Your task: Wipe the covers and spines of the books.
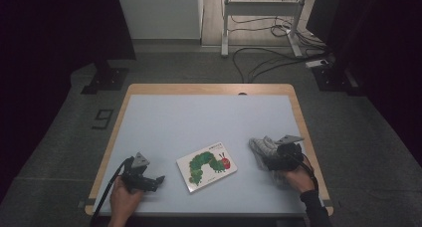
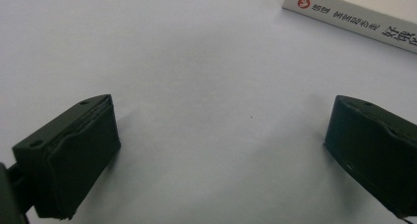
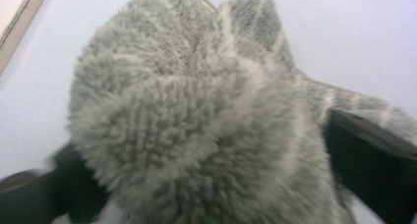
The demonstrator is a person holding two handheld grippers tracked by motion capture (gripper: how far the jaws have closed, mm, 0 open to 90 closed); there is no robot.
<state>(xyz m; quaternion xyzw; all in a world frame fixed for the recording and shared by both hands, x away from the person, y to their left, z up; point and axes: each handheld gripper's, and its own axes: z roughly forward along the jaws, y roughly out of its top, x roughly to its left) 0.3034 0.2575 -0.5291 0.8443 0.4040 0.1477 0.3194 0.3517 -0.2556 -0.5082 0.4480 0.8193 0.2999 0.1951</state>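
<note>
**Ann:** Right gripper first — jaws spread wide, one either side of the fluffy grey cloth. From its own camera the pile bulges up between the two black jaws, and they look slack against it rather than pinching.

**Bo:** So the cloth is on the table, not in the air?

**Ann:** Looks that way to me. It sits bunched near the right edge of the pale blue table, by the wooden rim, with the right hand low behind it.

**Bo:** And the other side?

**Ann:** Left gripper is wide open too, nothing between its jaws, bare tabletop under them. It rests near the front left, left hand on the table, jaws aimed toward the picture book.

**Bo:** Close to the book?

**Ann:** Near, not touching. The book lies flat, cover up, between the two grippers; the left gripper's camera catches its white spine at the top right. My guess: it's parked there so it's ready for the book.
</note>
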